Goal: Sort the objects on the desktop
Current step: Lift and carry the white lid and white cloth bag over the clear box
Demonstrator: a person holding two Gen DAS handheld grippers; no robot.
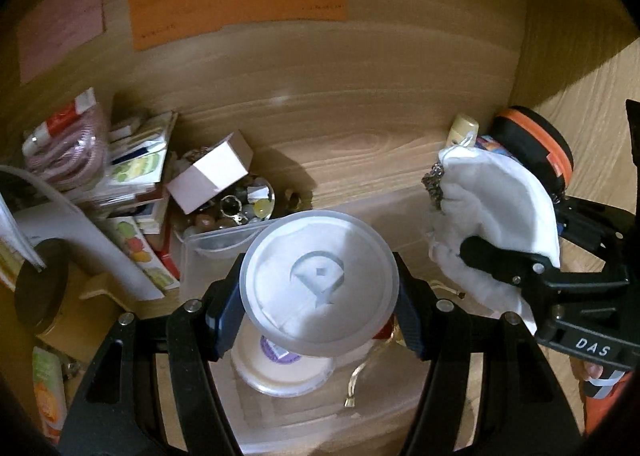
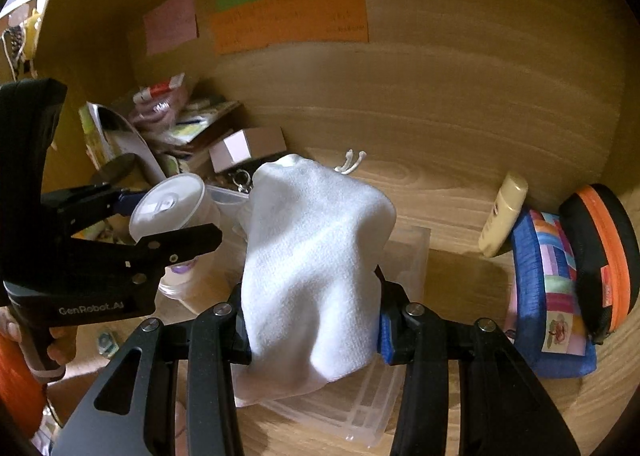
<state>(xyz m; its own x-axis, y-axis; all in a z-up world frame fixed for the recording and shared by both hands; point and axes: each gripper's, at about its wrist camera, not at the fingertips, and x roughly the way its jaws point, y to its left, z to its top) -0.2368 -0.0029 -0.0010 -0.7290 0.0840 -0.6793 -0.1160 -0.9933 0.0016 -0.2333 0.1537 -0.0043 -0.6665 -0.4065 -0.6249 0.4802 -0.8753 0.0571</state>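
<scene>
My left gripper is shut on a round translucent white jar with a logo on its lid, held above a clear plastic box. The jar also shows in the right wrist view. My right gripper is shut on a white fabric pouch and holds it over the clear box. In the left wrist view the pouch hangs at the right with a sparkly trinket at its mouth. A second round jar with a purple label lies in the box under the held jar.
A pile of cards, packets and a pink box with beads and rings sits at the back left. A cream bottle, a patchwork blue pouch and a black-and-orange zip case stand at the right. Coloured paper notes hang on the wooden back wall.
</scene>
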